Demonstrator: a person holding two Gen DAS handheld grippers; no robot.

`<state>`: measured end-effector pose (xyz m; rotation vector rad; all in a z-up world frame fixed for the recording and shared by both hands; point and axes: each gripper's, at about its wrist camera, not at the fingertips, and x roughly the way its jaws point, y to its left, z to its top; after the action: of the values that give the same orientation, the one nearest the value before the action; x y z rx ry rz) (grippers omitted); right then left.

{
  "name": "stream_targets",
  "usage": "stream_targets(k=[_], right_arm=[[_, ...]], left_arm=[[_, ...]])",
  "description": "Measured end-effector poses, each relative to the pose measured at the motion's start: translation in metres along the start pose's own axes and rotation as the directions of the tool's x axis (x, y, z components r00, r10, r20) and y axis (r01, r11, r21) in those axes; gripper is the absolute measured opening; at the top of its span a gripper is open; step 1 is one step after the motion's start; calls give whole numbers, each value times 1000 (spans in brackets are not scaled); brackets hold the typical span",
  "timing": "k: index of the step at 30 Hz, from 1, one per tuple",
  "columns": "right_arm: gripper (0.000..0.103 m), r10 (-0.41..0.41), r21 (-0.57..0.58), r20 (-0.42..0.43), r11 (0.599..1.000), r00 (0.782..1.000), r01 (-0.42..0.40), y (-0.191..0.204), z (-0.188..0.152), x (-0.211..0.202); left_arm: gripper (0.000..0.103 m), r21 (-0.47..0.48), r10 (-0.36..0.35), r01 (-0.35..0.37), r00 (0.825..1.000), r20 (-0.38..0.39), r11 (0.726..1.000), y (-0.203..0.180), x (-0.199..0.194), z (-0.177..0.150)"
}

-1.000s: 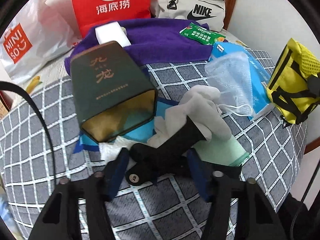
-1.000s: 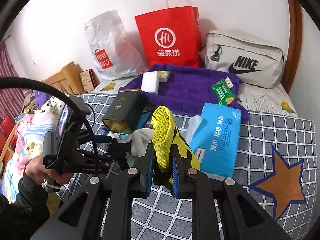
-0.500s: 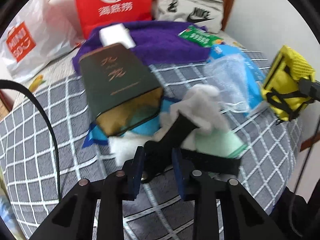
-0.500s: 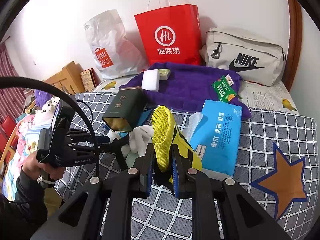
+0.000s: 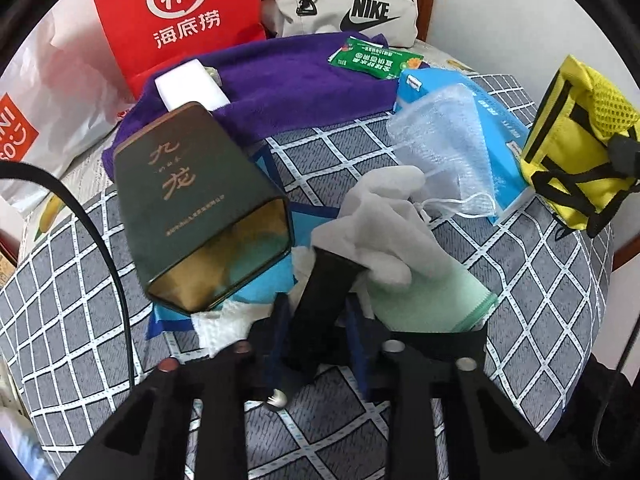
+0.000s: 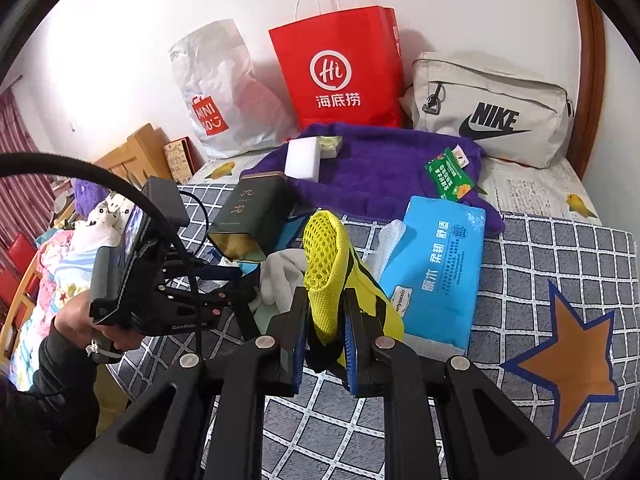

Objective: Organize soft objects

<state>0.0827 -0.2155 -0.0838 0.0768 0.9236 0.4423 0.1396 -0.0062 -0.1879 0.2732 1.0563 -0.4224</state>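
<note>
Both grippers pinch something, the right (image 6: 324,336) a yellow pouch (image 6: 332,268), the left (image 5: 316,336) closing on a black strap (image 5: 324,292) whose narrow bite may slip.

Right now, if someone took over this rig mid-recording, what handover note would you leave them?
Left tongs: closing on a black strap that runs between the blue pads; not yet firm.
Right tongs: shut on the yellow mesh pouch, held above the checked bedcover.
Still loose: white glove, face mask, blue tissue pack, purple towel, open dark tin.
Nothing visibly sorted yet; everything remains.
</note>
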Motion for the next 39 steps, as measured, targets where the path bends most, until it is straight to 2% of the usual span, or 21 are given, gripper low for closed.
stream_targets(k=[1,3,6,11,14,16,26,33,39], right_arm=[[16,-1,-2,0,1000,1000,1,0,0,0],[16,-5,-6,2,1000,1000,5,1,0,-1],[16,2,2,3,1000,1000,-2,-2,0,-1],[16,7,-1,1,1000,1000,-7,-1,-1,0],[16,6,-5,-2,1000,1000,-6,0,-1,0],[16,7,-2,-2,1000,1000,-7,0,-1,0],[16,3,8,9,1000,1000,-3,-1,1,-5],[16,34,13,49,999,998,-35,-1,10,-21],[16,58,12,70,998,996,-59,-3,23,-26]], left_arm=[[14,-12,-18,19,1000,11,1000,2,-5,-1],[10,-30,-40,41,999,29,999,7,-12,-2],[10,-56,-61,63,998,27,996,13,-14,-2],[10,-72,-25,24,1000,-11,997,15,1,-4],[10,-82,-34,33,999,-9,996,16,5,-2],[6,-84,-44,43,999,-8,995,16,5,-2],[4,-143,-59,68,996,72,987,28,-31,-2],[4,-172,-55,78,990,133,982,34,-59,2],[4,-155,-65,92,984,168,984,32,-75,12]])
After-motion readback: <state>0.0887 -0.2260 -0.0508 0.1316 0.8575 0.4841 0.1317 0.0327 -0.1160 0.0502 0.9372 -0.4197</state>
